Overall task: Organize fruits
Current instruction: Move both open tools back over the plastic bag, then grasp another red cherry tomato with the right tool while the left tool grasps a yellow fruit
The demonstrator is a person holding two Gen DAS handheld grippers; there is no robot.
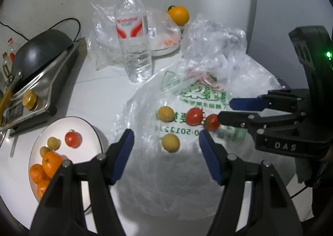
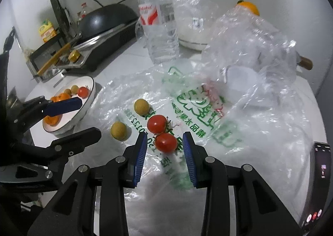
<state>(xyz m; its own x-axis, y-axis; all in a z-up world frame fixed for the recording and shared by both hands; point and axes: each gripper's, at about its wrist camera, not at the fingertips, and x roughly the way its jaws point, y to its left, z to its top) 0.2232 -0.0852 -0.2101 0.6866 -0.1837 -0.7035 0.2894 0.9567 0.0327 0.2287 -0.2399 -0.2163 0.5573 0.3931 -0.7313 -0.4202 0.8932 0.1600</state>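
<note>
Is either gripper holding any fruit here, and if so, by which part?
Nothing is held. The left gripper is open above a yellow fruit; the right gripper has a tomato between its jaws, but the pads do not touch it.

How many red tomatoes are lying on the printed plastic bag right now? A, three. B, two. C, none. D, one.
B: two tomatoes lie side by side on the printed plastic bag, the nearer one just ahead of the right gripper; the only other tomato is in the bowl.
</note>
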